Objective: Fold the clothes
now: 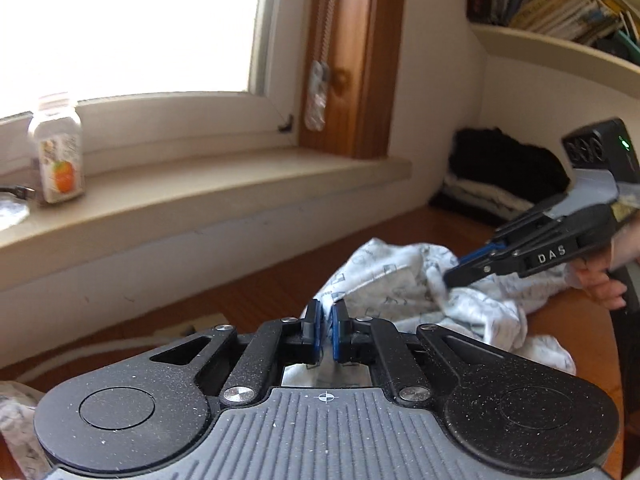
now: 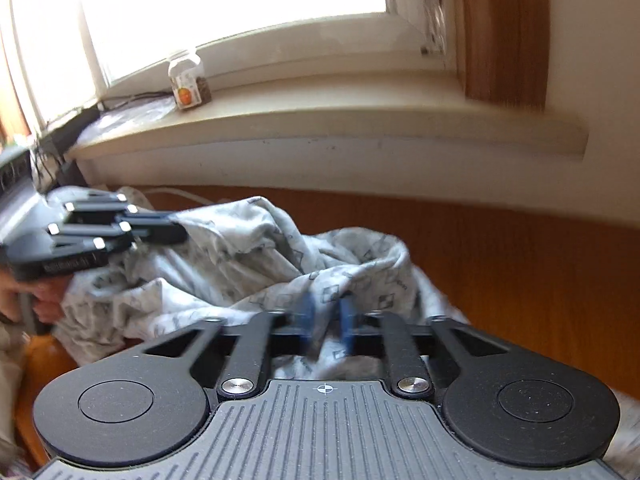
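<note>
The bench (image 2: 520, 264) carried the crumpled patterned garment (image 2: 240, 264), bunched, not yet flattened. Left tool (image 1: 326, 316) pinched a fold; right tool (image 2: 326, 312) gripped cloth too. Next, probably lifting and spreading it.
</note>
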Demonstrator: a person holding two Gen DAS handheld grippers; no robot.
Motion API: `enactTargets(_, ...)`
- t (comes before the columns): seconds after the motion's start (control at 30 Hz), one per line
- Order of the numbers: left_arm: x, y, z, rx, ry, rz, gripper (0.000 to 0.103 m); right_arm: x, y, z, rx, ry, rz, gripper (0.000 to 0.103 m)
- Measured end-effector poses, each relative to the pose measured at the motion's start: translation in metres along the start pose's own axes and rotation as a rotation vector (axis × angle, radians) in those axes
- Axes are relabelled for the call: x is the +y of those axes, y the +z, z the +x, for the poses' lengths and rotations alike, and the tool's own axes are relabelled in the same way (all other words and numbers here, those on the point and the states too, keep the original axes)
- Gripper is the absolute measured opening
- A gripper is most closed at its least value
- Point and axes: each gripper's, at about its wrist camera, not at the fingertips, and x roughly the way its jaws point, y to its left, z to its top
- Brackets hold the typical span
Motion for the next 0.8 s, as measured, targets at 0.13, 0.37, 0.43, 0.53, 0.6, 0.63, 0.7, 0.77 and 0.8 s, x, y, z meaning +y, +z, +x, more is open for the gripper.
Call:
enactTargets(0.13, 0.013, 0.006, -0.015, -0.062, 0.036, -0.045, 0.005, -0.004, 0.016, -0.032, -0.116, -0.107, -0.037, 0.007)
enactTargets(0.37, 0.023, 0.01, -0.025, -0.102, 0.052, -0.08, 0.005, -0.025, 0.05, -0.107, -0.305, -0.228, -0.048, 0.002)
enactTargets(0.43, 0.023, 0.012, -0.025, -0.105, 0.053, -0.079, 0.005, -0.03, 0.051, -0.109, -0.291, -0.249, -0.063, 0.002)
enactTargets(0.53, 0.025, 0.01, -0.021, -0.095, 0.065, -0.077, 0.005, -0.033, 0.043, -0.102, -0.242, -0.258, -0.082, 0.003)
enactTargets(0.6, 0.025, 0.008, -0.017, -0.079, 0.072, -0.074, 0.005, -0.034, 0.03, -0.092, -0.191, -0.241, -0.078, 0.004)
enactTargets(0.63, 0.025, 0.007, -0.014, -0.07, 0.074, -0.072, 0.005, -0.034, 0.023, -0.089, -0.186, -0.237, -0.078, 0.008)
enactTargets(0.7, 0.026, 0.005, -0.01, -0.058, 0.074, -0.072, 0.005, -0.029, 0.014, -0.083, -0.185, -0.199, -0.081, 0.016)
enactTargets(0.77, 0.026, 0.004, -0.007, -0.048, 0.077, -0.072, 0.005, -0.018, 0.01, -0.074, -0.176, -0.145, -0.089, 0.027)
enactTargets(0.8, 0.027, 0.003, -0.006, -0.047, 0.078, -0.075, 0.005, -0.005, 0.01, -0.067, -0.159, -0.118, -0.111, 0.029)
